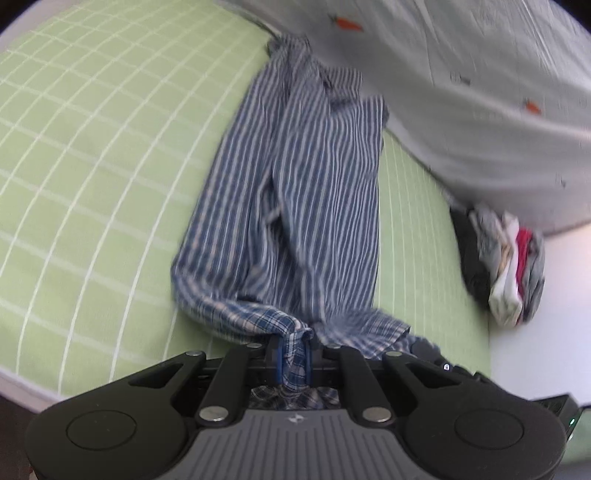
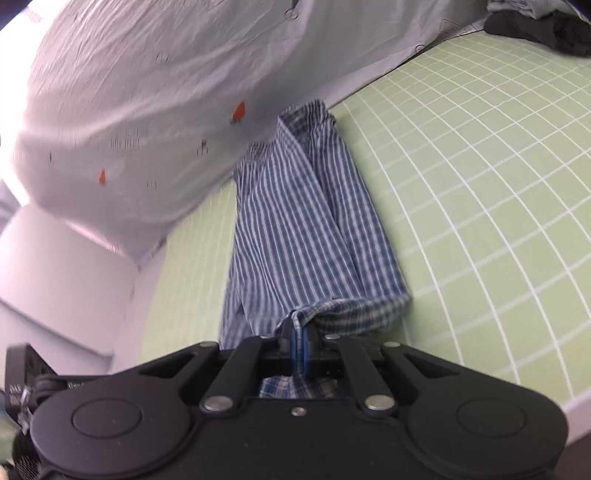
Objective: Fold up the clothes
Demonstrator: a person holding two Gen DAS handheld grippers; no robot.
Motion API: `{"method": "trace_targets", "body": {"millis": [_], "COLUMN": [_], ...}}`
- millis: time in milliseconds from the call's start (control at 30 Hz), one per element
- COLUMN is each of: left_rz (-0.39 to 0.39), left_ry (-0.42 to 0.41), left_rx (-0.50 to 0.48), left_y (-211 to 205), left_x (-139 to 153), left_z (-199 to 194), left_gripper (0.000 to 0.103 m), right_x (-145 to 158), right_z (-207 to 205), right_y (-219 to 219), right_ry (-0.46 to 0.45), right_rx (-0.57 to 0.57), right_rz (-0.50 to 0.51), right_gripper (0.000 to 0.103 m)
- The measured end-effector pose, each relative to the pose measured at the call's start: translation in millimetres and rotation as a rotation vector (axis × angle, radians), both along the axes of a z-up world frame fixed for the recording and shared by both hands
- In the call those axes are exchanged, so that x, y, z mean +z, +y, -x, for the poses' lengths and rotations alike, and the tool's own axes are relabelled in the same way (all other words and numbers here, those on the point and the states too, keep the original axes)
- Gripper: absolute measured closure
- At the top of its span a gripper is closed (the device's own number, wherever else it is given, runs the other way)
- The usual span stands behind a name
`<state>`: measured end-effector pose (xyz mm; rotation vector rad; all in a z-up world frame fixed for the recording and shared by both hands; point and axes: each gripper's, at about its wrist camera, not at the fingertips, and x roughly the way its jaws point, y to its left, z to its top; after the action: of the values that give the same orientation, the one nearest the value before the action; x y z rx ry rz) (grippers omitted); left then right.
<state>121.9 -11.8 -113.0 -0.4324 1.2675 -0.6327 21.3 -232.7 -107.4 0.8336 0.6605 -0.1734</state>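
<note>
A blue and white striped garment [image 1: 295, 192] lies stretched lengthwise on the green checked sheet [image 1: 92, 155]. My left gripper [image 1: 292, 354] is shut on its near hem, with bunched cloth pinched between the jaws. In the right wrist view the same garment [image 2: 303, 229] runs away from me, and my right gripper [image 2: 300, 350] is shut on its near hem too. The far end of the garment touches the white duvet. Both views are slightly blurred.
A white duvet with small orange carrot prints [image 1: 461, 92] lies along the far side; it also shows in the right wrist view [image 2: 147, 110]. A pile of folded clothes [image 1: 506, 266] sits at the right. Dark clothing [image 2: 543, 29] lies far right. The green sheet [image 2: 480, 184] spreads beside the garment.
</note>
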Motion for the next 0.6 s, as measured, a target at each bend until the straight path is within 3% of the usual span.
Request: {"method": "trace_targets", "body": {"millis": [367,600], "left_rz": [0.042,0.032], "left_ry": [-0.047,-0.011], "left_rx": [0.069,0.116], "left_y": [-11.7,-31.8], "left_x": [20.7,0.8], "left_z": [-65.7,-125.9], "left_gripper": [0.093,0.092], "right_x": [5.1,-16.0], "right_z": [-58.9,-115.6], "right_y": [-37.7,-68.5], "right_ry": [-0.016,0.043], "right_rx": [-0.087,-0.090], "right_rz": [-0.017,-0.063], "right_gripper": [0.099,0.099]}}
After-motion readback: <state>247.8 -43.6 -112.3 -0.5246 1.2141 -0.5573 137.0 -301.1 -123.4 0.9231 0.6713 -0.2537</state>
